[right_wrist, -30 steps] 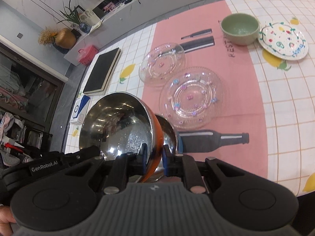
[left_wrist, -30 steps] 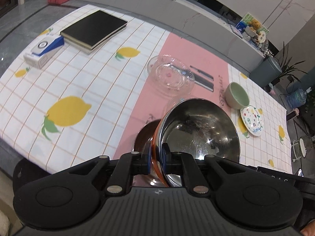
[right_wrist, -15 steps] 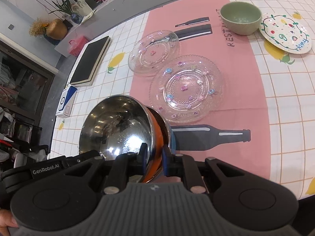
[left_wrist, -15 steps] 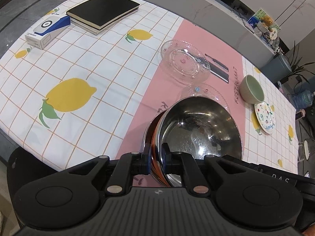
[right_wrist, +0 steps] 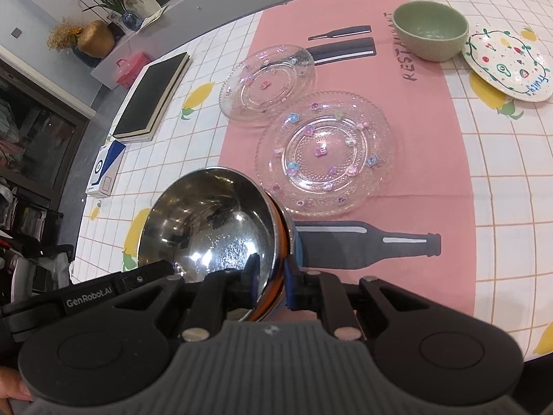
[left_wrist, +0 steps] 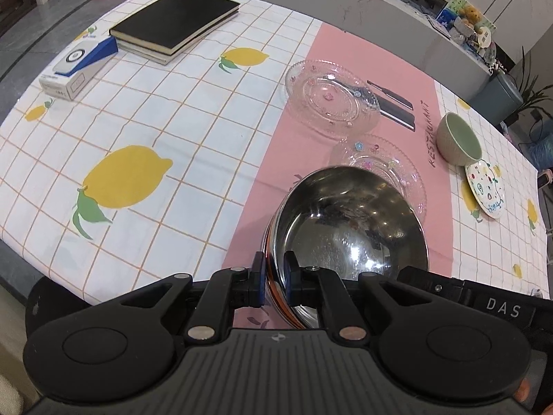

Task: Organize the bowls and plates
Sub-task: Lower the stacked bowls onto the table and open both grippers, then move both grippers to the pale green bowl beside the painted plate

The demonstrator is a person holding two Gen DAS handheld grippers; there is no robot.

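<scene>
A shiny steel bowl [left_wrist: 349, 228] with an orange outer wall is gripped from two sides, low over the pink strip at the near table edge. My left gripper [left_wrist: 274, 273] is shut on its left rim. My right gripper [right_wrist: 271, 273] is shut on the opposite rim of the same steel bowl [right_wrist: 211, 218]. Only a thin striped rim of a second bowl shows beneath it. Beyond lie a large clear glass plate [right_wrist: 325, 152], a smaller glass plate [right_wrist: 268, 83], a green bowl [right_wrist: 430, 31] and a white painted plate [right_wrist: 508, 65].
Black books [left_wrist: 176, 20] and a blue and white box [left_wrist: 76, 65] sit at the far left of the lemon-print tablecloth [left_wrist: 155, 131]. The table's near edge runs just below the bowl. A hand's fingertip shows at the lower corner of each wrist view.
Both grippers have come down with the steel bowl still held. The darker bowl seen beneath it earlier is now almost fully covered by it.
</scene>
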